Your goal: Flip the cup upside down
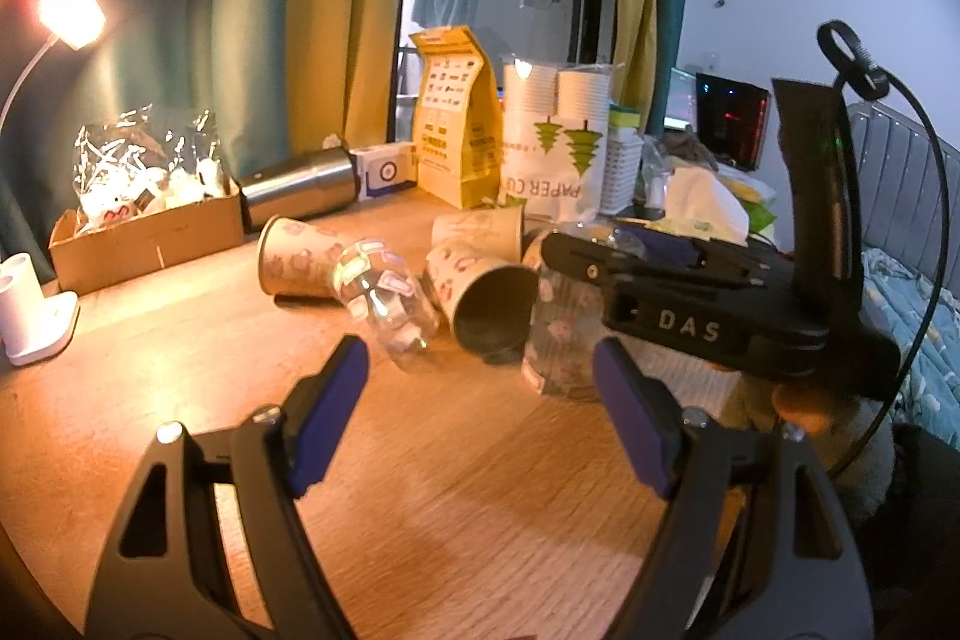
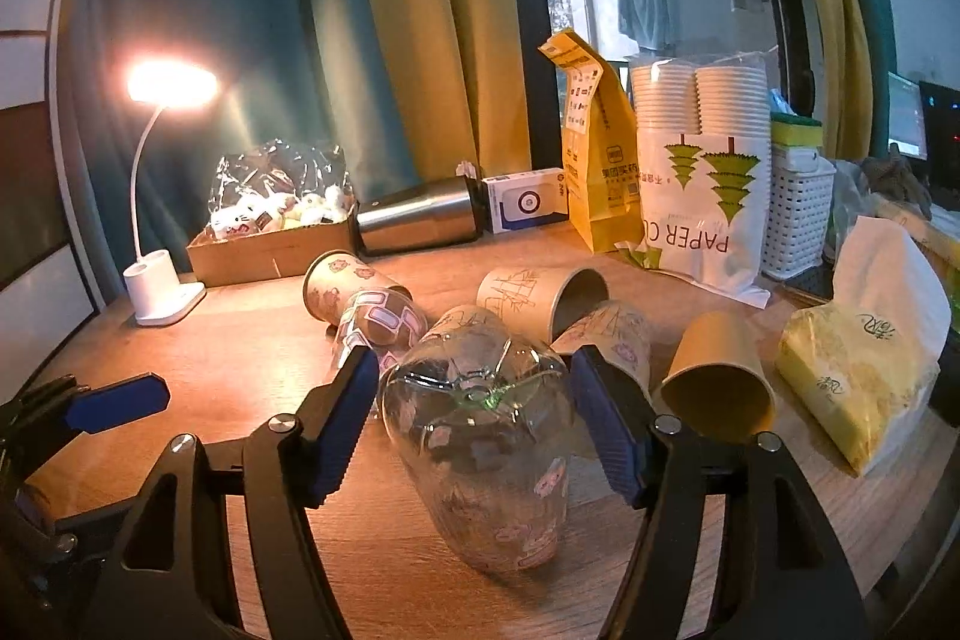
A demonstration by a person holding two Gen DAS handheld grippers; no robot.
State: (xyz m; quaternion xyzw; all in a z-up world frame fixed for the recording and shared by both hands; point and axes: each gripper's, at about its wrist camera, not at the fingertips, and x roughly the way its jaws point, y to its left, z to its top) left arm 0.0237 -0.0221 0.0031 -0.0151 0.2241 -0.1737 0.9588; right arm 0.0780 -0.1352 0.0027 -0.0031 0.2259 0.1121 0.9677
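The right gripper (image 2: 474,418) reaches forward low over the wooden table (image 2: 240,340), its two blue-padded fingers spread to either side of a clear plastic cup (image 2: 480,454). The cup stands upside down on the table, base upward, slightly tilted, with pink stickers on its wall. The pads sit just beside the cup's upper part; whether they touch it cannot be told, and a gap shows on both sides.

The left gripper (image 1: 480,400) is held level above the table, to the left of the clear plastic cup (image 1: 561,334), its fingers spread wide with nothing between them. In its view the right gripper's black body, marked DAS, comes in from the right over that cup.

Behind the clear cup lie several paper cups on their sides, among them a brown one (image 2: 717,376) to its right with the mouth facing the camera. A second clear cup (image 2: 375,325) lies to its left. Farther back from the cup stand a lit desk lamp (image 2: 162,196), a cardboard box (image 2: 270,250), a steel flask (image 2: 420,214) on its side, and a bag of paper cups (image 2: 702,178).
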